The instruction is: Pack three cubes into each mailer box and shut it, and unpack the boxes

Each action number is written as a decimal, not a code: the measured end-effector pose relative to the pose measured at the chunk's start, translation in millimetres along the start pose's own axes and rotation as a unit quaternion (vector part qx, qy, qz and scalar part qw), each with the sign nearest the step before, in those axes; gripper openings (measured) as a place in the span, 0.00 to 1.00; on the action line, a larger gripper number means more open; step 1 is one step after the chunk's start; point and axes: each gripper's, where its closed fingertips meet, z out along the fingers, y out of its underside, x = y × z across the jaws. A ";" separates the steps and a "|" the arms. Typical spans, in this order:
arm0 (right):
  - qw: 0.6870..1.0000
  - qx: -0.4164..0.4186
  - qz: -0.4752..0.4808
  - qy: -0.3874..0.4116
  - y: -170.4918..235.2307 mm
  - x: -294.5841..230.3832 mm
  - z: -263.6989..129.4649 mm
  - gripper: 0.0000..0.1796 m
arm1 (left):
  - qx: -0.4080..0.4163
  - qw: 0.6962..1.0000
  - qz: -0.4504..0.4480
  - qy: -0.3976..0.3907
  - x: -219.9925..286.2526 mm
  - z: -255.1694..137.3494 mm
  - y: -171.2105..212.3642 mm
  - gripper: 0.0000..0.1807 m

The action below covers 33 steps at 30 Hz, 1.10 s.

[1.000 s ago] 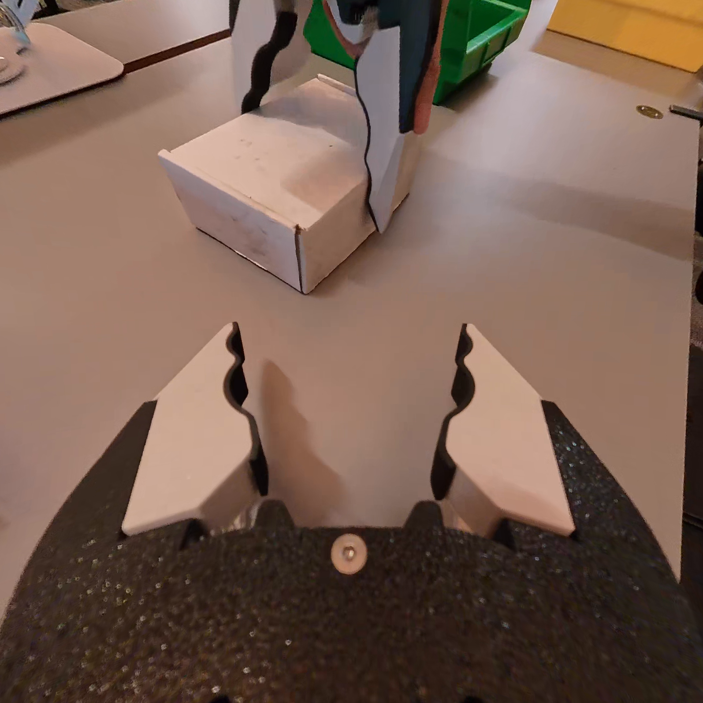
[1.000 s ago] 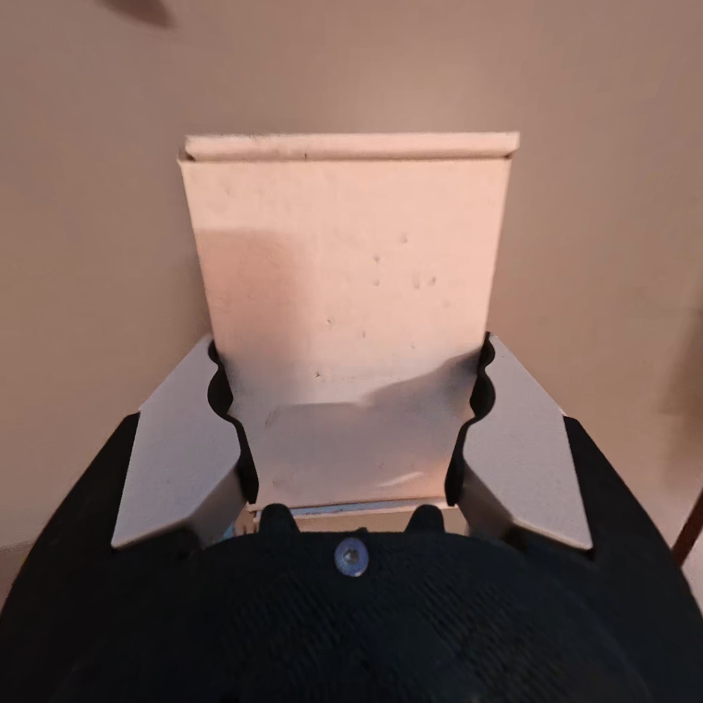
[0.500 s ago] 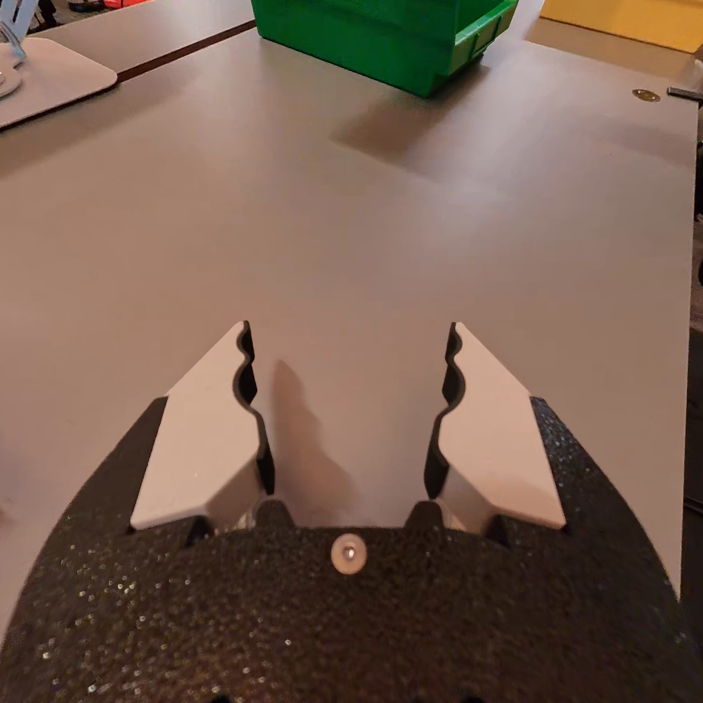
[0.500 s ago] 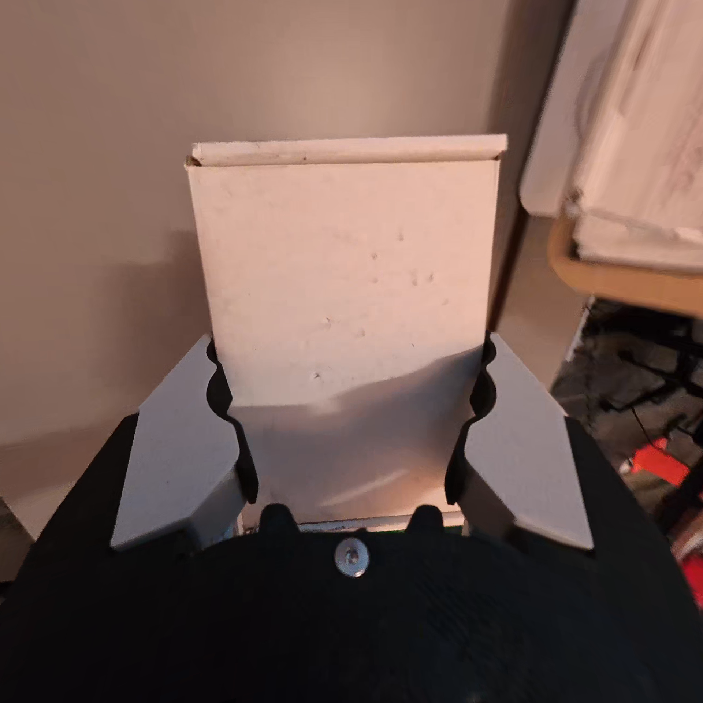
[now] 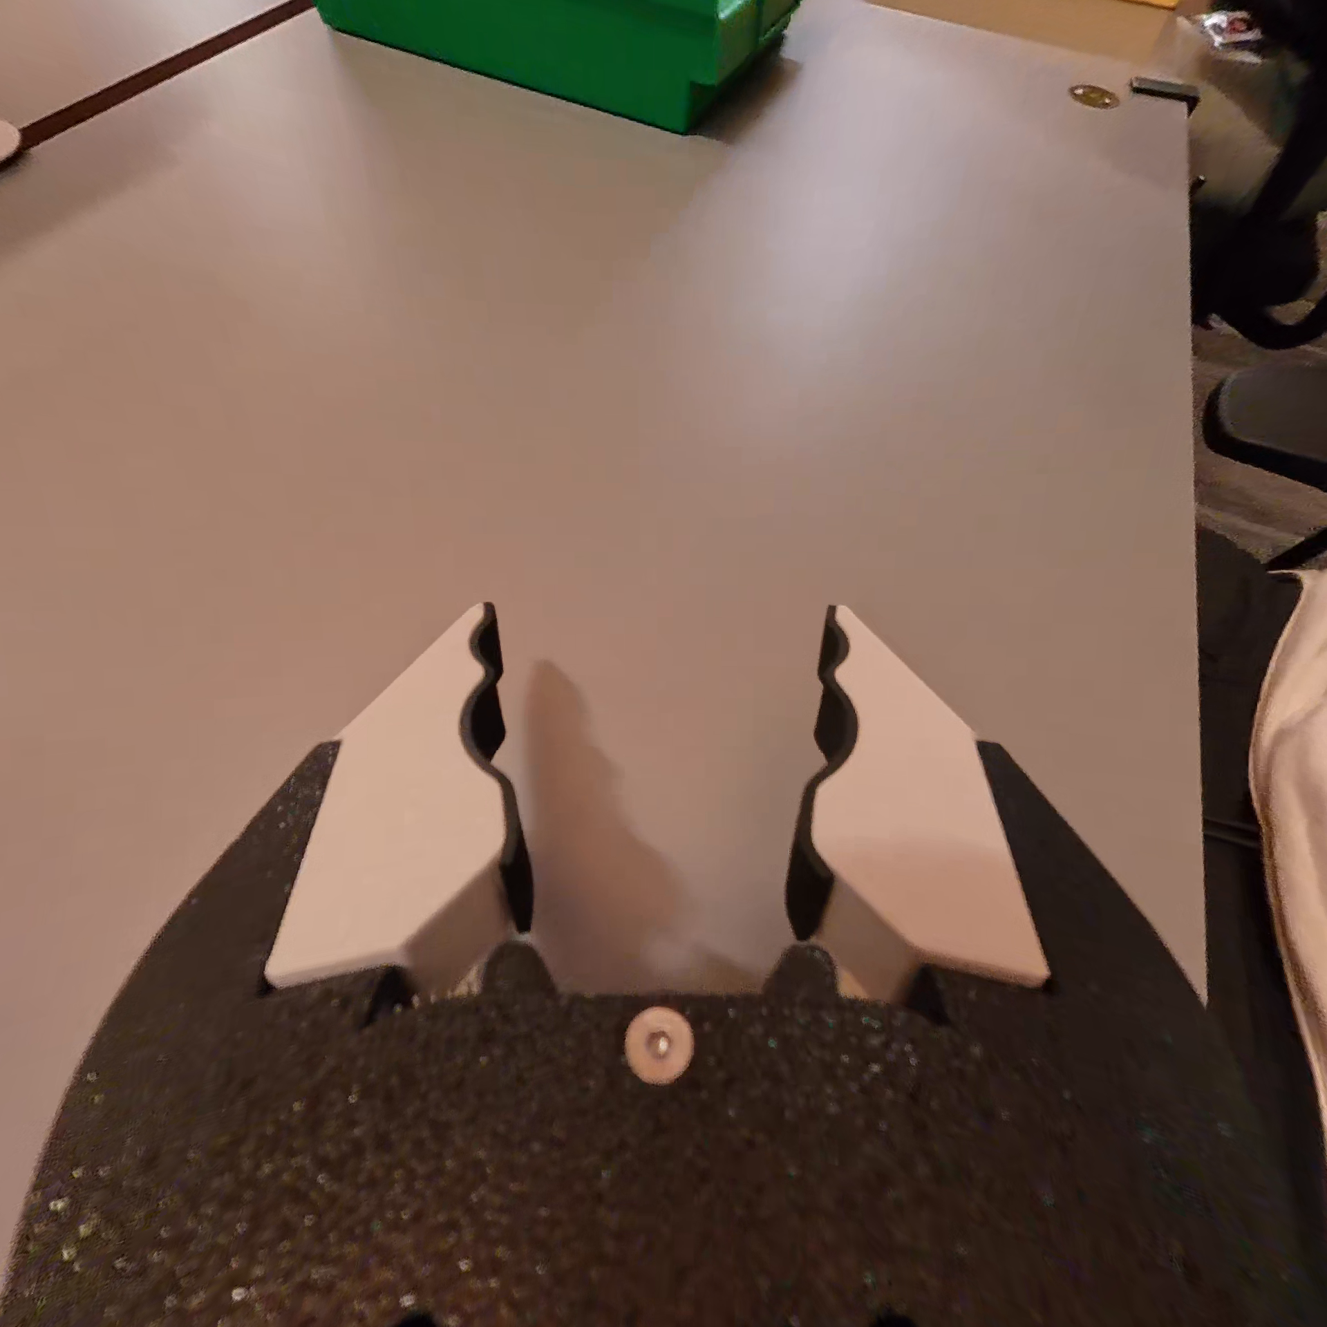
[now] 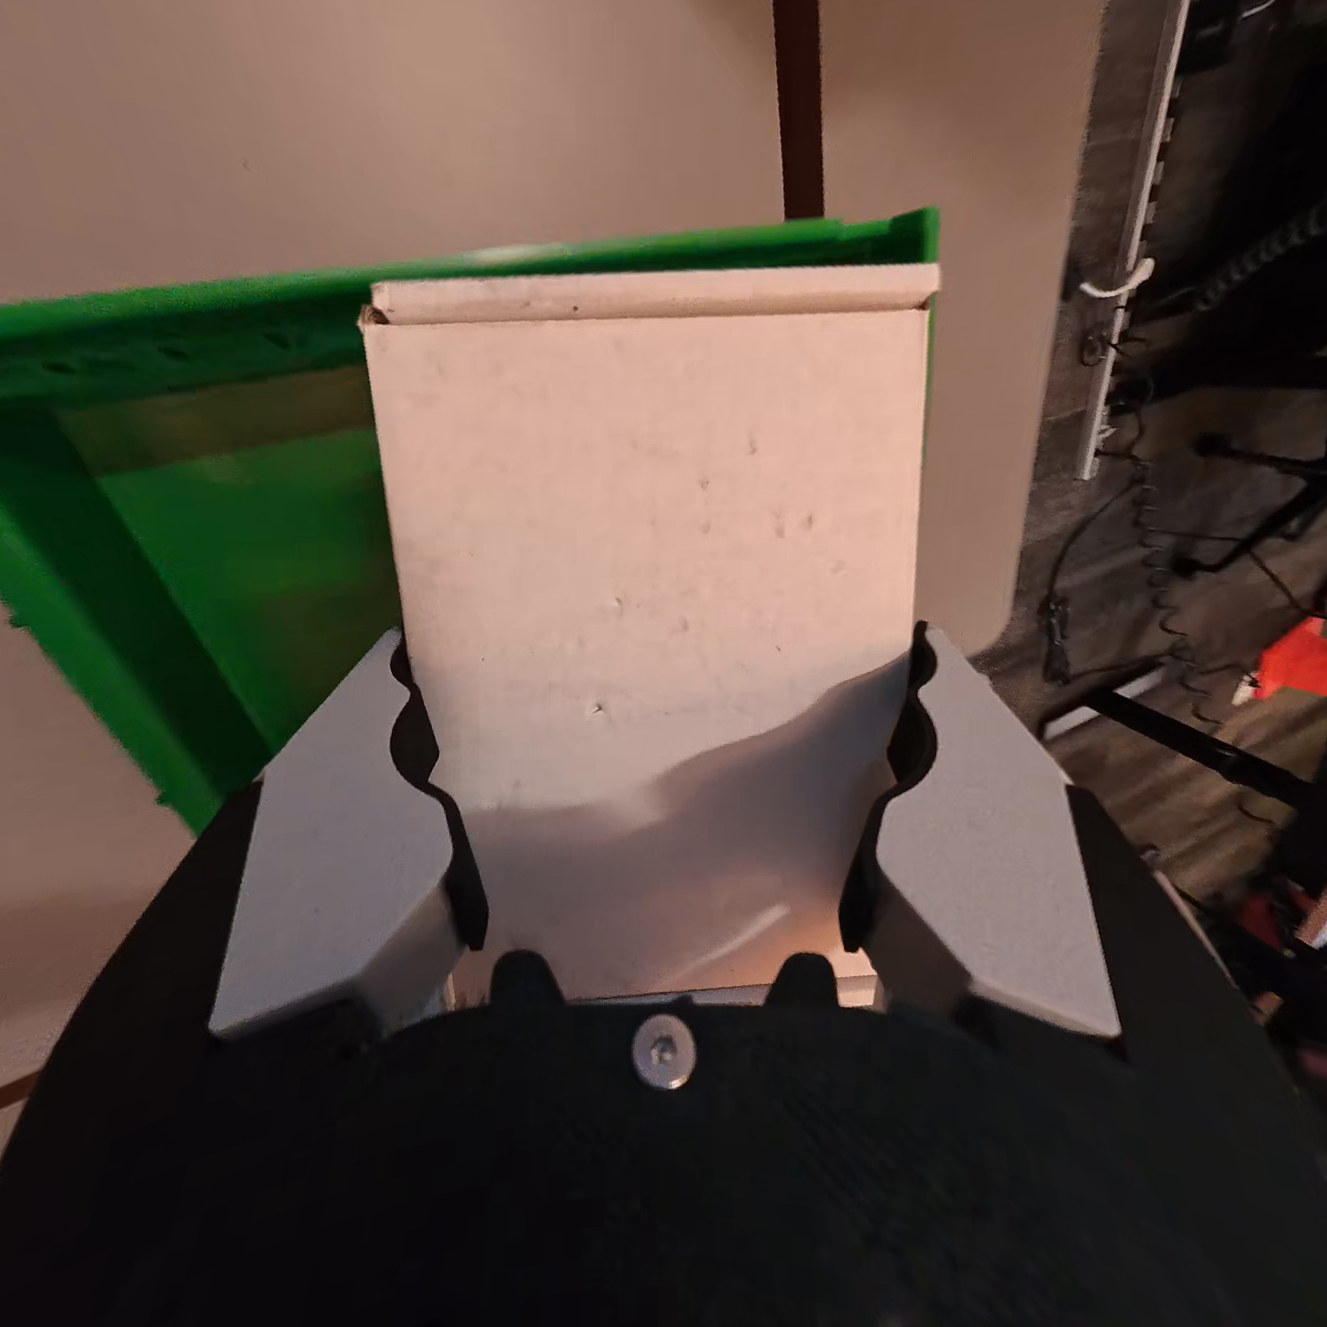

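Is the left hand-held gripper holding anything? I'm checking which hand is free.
No, the left hand-held gripper is open, with only bare table showing between its fingers.

You're working at a plain grey table (image 5: 646,359) under warm, dim light; a dark seam (image 5: 143,72) runs along its far left corner and a small brass disc (image 5: 1093,95) sits near its far right corner. Past the right edge you see grey carpet (image 5: 1292,503) and a black chair base (image 5: 1271,424). In the right wrist view, tangled black cables (image 6: 1163,574) lie on the floor.
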 end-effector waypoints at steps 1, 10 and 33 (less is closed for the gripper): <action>1.000 -0.002 -0.004 -0.009 4.5 0.0 13.7 0.73 | -0.003 1.000 -0.001 0.000 -0.2 0.5 0.7 0.48; 0.998 0.022 -0.032 -0.058 16.0 4.0 97.7 0.73 | -0.002 0.998 -0.055 0.042 -1.6 0.2 0.3 0.48; 0.989 -0.142 -0.033 -0.003 54.7 19.7 89.5 0.65 | 0.064 0.995 -0.074 0.034 -16.6 -50.8 -20.3 0.50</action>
